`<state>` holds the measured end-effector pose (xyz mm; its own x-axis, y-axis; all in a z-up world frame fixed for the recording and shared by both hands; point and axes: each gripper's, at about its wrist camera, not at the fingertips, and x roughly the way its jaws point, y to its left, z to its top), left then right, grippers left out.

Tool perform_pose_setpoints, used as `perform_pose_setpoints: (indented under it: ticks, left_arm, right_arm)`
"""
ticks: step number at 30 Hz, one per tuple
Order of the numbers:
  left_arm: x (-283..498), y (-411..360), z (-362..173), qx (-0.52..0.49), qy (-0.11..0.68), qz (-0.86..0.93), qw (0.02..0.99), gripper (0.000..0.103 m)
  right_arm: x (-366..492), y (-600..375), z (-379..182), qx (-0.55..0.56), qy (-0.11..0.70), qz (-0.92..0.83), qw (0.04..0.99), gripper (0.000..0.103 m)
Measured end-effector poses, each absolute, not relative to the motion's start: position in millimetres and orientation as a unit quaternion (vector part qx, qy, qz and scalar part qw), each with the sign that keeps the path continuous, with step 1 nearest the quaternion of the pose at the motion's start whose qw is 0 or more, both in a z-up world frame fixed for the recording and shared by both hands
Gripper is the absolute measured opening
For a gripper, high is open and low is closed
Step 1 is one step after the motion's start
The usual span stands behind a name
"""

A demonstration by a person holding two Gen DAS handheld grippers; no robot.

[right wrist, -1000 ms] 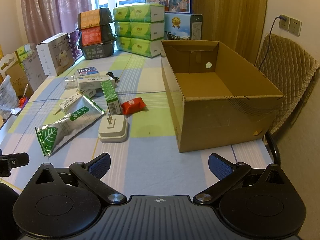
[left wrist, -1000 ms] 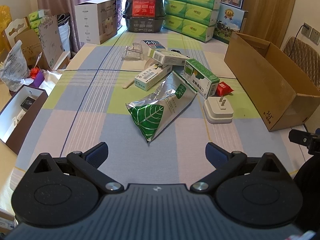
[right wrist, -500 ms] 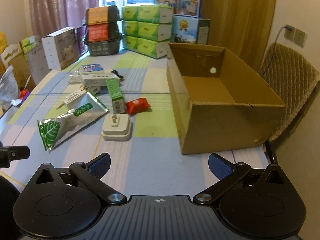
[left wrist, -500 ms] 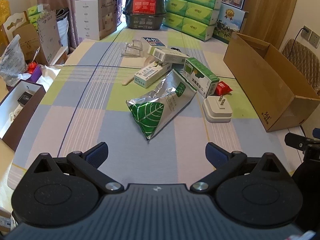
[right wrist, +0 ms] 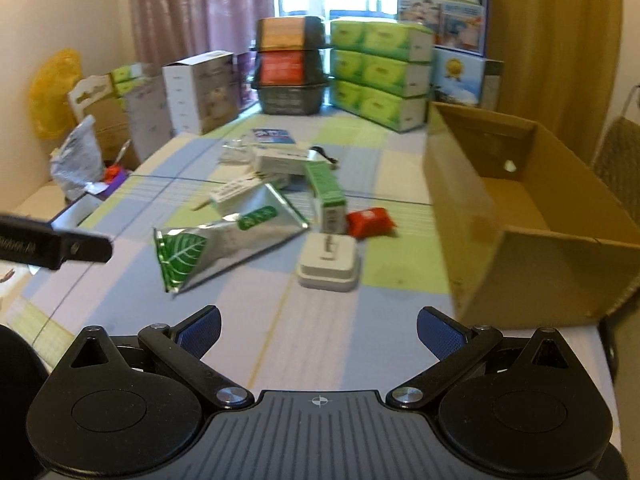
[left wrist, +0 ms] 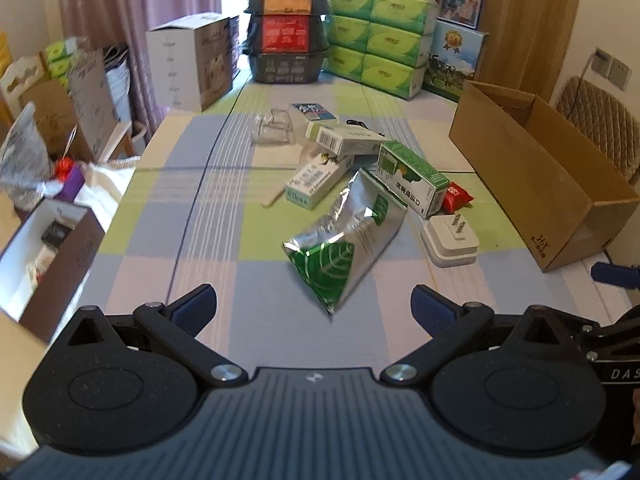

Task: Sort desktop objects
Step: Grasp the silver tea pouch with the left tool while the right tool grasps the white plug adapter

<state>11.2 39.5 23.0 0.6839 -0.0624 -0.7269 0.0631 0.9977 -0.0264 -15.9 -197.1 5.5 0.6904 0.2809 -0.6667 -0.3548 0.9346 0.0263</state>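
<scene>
Both the left gripper (left wrist: 314,300) and right gripper (right wrist: 318,326) are hovering with jaws spread wide, holding nothing. The foil pouch (left wrist: 344,250) is lying at centre frame, the cardboard box (left wrist: 544,176) at right, printed "361". The pouch may be slipping if pinched on its crinkly edge, nudging the white plug adapter (left wrist: 450,238) beside it
</scene>
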Motion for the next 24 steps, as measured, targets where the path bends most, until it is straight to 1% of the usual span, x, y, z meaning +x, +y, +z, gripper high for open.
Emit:
perform_pose_setpoints:
  ticks: [10,16,20,22,24]
  left_arm:
    - [61,37,2,0.058,0.432,-0.109,0.894,0.102]
    - [101,31,-13,0.081,0.469,-0.131,0.87,0.102]
    - [129,29,-22,0.088,0.48,-0.142,0.861,0.102]
    - [142,27,-28,0.091,0.485,-0.147,0.857,0.102]
    - [154,23,-34,0.092,0.491,-0.158,0.852,0.102]
  right_arm:
    - [22,-180,-9,-0.057,0.371,0.184,0.908,0.101]
    - [53,-182,-25,-0.034,0.386,0.173,0.906,0.101]
    - [74,-180,-36,-0.026,0.391,0.166,0.905,0.101]
    - [84,-178,-42,-0.027,0.394,0.165,0.904,0.1]
    - [93,-176,-49,-0.03,0.399,0.163,0.902,0.096]
